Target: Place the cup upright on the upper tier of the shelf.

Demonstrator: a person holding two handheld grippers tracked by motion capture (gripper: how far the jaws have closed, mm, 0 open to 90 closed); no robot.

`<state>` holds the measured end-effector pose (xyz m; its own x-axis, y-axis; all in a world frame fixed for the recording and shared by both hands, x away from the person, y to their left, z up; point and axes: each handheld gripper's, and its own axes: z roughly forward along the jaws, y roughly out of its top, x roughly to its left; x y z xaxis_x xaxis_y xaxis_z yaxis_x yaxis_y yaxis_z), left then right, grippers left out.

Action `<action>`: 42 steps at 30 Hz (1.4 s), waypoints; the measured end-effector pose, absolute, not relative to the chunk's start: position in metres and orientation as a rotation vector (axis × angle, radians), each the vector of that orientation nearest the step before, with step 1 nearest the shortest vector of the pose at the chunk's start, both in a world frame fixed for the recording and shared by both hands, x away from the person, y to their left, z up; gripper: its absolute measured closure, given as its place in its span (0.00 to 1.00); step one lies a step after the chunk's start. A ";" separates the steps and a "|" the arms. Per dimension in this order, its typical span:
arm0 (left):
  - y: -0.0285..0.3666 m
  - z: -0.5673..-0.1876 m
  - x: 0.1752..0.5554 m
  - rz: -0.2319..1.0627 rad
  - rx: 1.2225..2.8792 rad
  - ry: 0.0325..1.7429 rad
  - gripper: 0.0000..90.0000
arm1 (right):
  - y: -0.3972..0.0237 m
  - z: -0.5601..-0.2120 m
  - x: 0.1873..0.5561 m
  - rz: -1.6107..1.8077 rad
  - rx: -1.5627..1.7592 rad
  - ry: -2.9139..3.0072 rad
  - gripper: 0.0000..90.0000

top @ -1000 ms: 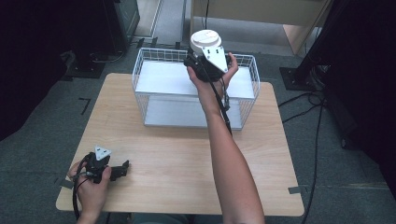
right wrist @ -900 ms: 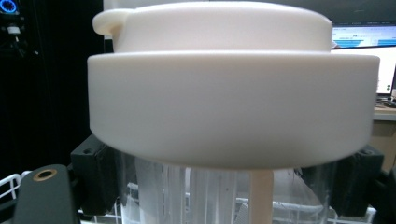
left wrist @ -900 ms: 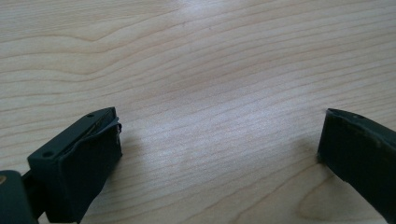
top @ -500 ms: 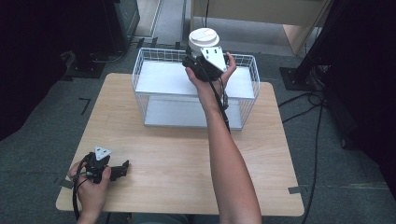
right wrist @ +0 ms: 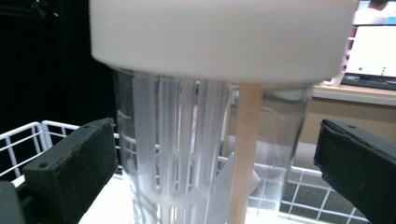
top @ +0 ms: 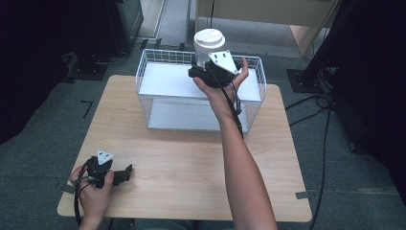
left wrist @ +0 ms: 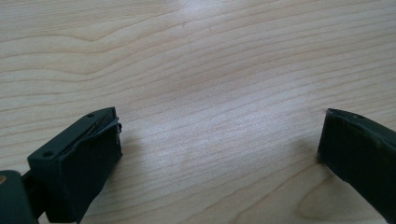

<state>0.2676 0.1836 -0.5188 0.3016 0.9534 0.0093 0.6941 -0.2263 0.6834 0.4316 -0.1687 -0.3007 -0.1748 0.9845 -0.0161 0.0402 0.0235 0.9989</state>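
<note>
At the near left corner of the table (top: 182,172), a pale wood top with long flowing grain, the left gripper (top: 125,171) rests low in the person's left hand (top: 93,194). Its own view shows the blocky black jaws standing wide apart with bare wood between them.

Farther back stands a white wire basket (top: 148,79) with a flat white floor. Over its back half the right hand (top: 225,84) holds the right gripper (top: 198,67) up against a cup (top: 209,40), which the high view shows as a round white lid.

The right gripper view adds what lies under that lid (right wrist: 224,37): a clear plastic wall (right wrist: 275,140), a ribbed white insert (right wrist: 177,144) and a straight tan stick (right wrist: 245,149). The cup sits between the jaws, which stand apart with a gap on each side, above the basket's wire rim.
</note>
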 end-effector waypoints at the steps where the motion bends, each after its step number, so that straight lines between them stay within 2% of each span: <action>1: 0.183 -0.519 0.268 0.588 2.002 1.460 0.00 | -0.169 -0.301 0.430 1.305 1.143 1.380 0.00; 19: 0.183 -0.519 0.268 0.588 2.003 1.460 0.00 | -0.196 -0.339 0.386 1.348 1.139 1.347 0.00; 42: 0.183 -0.519 0.268 0.590 2.005 1.459 0.00 | -0.208 -0.373 0.319 1.393 1.017 1.476 0.00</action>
